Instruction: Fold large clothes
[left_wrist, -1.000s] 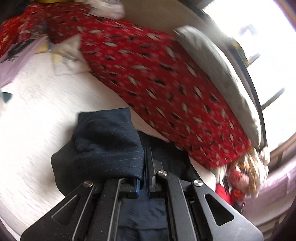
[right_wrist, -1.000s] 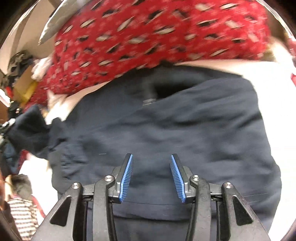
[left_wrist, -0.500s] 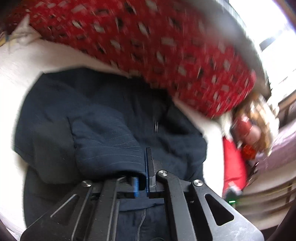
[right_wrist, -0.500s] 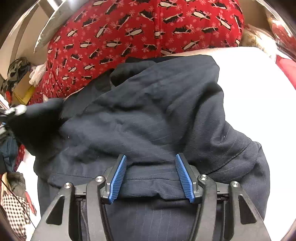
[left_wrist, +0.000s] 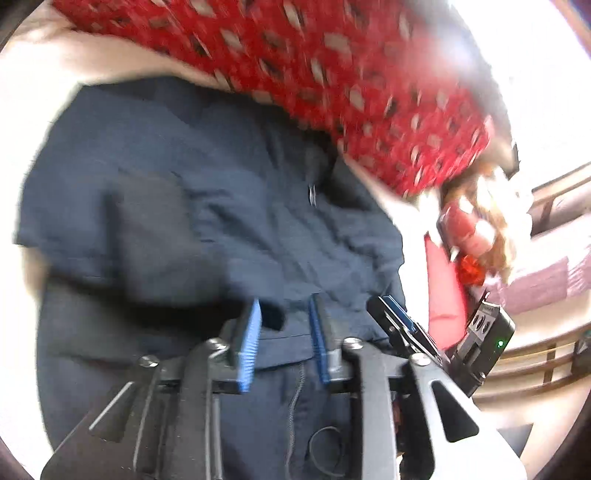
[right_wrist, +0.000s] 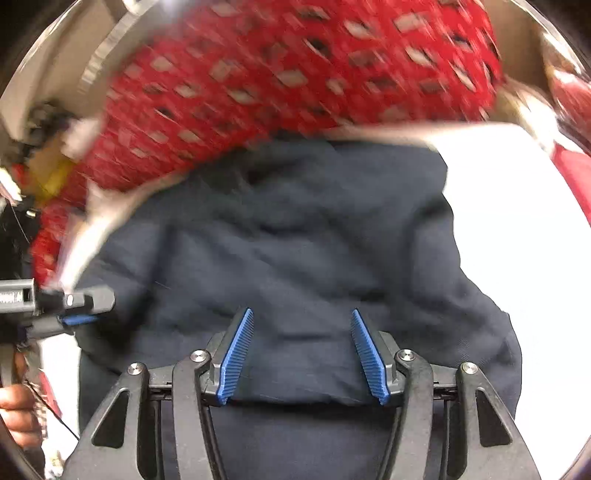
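Clearly the dark navy garment (left_wrist: 192, 206) fills the middle of the left wrist view, lying bunched on the white bed (left_wrist: 22, 96), its upper edge tucked against the red patterned bedding (left_wrist: 332, 66) across the top. At lower centre the left gripper (left_wrist: 282, 332) is opening its fingers; a folded hem lies between them, and no pad presses on it. Further right, the right gripper (left_wrist: 402, 328) pokes in at lower right.

In the right wrist view, the left gripper shows at the left edge, and at lower centre the right gripper's fingers (right_wrist: 236, 358) stand spread above the cloth, pinching nothing.

The fabric looks soft, limp and fairly weighty, likely to sag and crease; hems or corners seem the best places to take hold.
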